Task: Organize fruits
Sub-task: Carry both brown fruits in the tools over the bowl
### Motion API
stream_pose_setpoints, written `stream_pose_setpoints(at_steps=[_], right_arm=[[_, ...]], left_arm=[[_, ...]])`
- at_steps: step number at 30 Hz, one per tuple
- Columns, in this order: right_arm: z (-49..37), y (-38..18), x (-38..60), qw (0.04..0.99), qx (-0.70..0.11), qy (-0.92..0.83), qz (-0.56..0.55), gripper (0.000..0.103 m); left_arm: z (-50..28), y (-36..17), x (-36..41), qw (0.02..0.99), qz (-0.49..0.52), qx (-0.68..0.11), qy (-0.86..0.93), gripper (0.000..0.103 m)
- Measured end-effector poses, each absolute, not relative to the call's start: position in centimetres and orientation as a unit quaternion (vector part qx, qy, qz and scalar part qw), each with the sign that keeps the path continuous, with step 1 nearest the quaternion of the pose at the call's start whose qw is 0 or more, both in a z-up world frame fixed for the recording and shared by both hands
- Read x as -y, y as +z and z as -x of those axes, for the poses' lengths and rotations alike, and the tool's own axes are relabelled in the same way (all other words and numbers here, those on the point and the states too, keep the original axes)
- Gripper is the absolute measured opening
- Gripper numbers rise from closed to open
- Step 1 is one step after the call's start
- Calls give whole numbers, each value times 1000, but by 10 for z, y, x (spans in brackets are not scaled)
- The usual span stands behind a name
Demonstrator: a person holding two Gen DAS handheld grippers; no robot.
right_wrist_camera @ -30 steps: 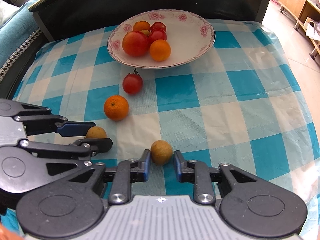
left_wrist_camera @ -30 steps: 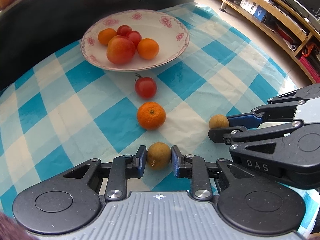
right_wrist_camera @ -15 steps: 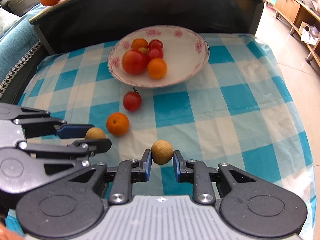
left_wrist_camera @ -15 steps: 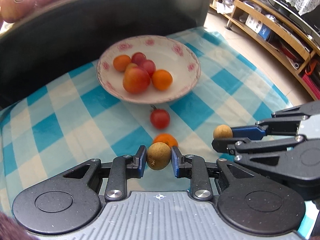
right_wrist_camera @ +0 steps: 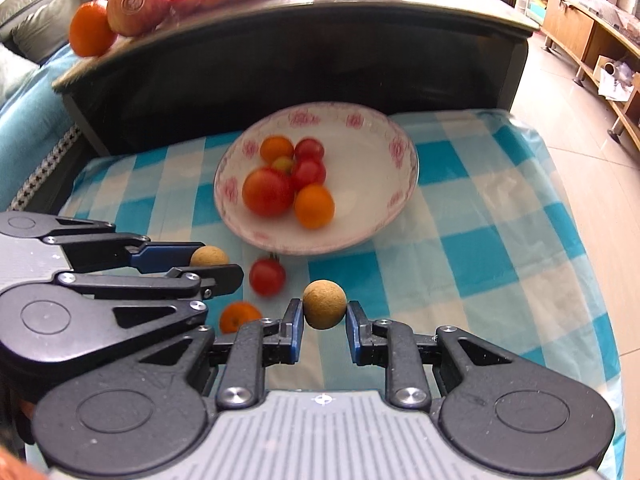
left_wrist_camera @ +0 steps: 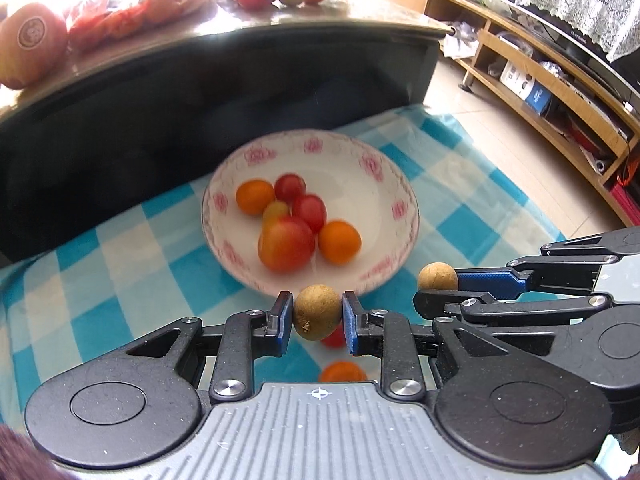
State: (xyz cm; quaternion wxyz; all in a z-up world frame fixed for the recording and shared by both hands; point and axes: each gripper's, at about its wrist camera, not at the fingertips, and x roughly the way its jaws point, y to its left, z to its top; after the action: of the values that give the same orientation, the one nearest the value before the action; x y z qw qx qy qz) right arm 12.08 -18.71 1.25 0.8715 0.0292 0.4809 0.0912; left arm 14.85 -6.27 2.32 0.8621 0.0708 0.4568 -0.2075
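My left gripper [left_wrist_camera: 316,312] is shut on a small brown longan [left_wrist_camera: 317,313], held above the cloth just short of the pink-flowered white bowl [left_wrist_camera: 384,216]. My right gripper [right_wrist_camera: 323,311] is shut on a second brown longan [right_wrist_camera: 324,304]; it shows in the left wrist view as the right gripper [left_wrist_camera: 436,285] with its longan [left_wrist_camera: 437,276]. The bowl [right_wrist_camera: 376,184] holds tomatoes and small oranges. On the checked cloth lie a cherry tomato [right_wrist_camera: 267,277] and a small orange [right_wrist_camera: 239,316], below and between the two grippers.
A blue-and-white checked cloth [right_wrist_camera: 500,240] covers the low surface. Behind the bowl stands a dark table [right_wrist_camera: 320,48] with more fruit on top. Wooden shelves [left_wrist_camera: 540,92] and tiled floor lie to the right; the cloth's right edge drops to the floor.
Both grippers have risen and moved toward the bowl with their longans. The loose tomato and orange now sit under the fingers, and the dark table top has come into view.
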Motion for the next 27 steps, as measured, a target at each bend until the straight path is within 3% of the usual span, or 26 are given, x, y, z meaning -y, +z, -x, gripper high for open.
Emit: stream_pose_setpoints(at_steps=[27], right_arm=[[-196, 13, 201, 887, -453, 85, -31, 27]], left_arm=[[-215, 19, 74, 871, -55, -449, -189, 32]])
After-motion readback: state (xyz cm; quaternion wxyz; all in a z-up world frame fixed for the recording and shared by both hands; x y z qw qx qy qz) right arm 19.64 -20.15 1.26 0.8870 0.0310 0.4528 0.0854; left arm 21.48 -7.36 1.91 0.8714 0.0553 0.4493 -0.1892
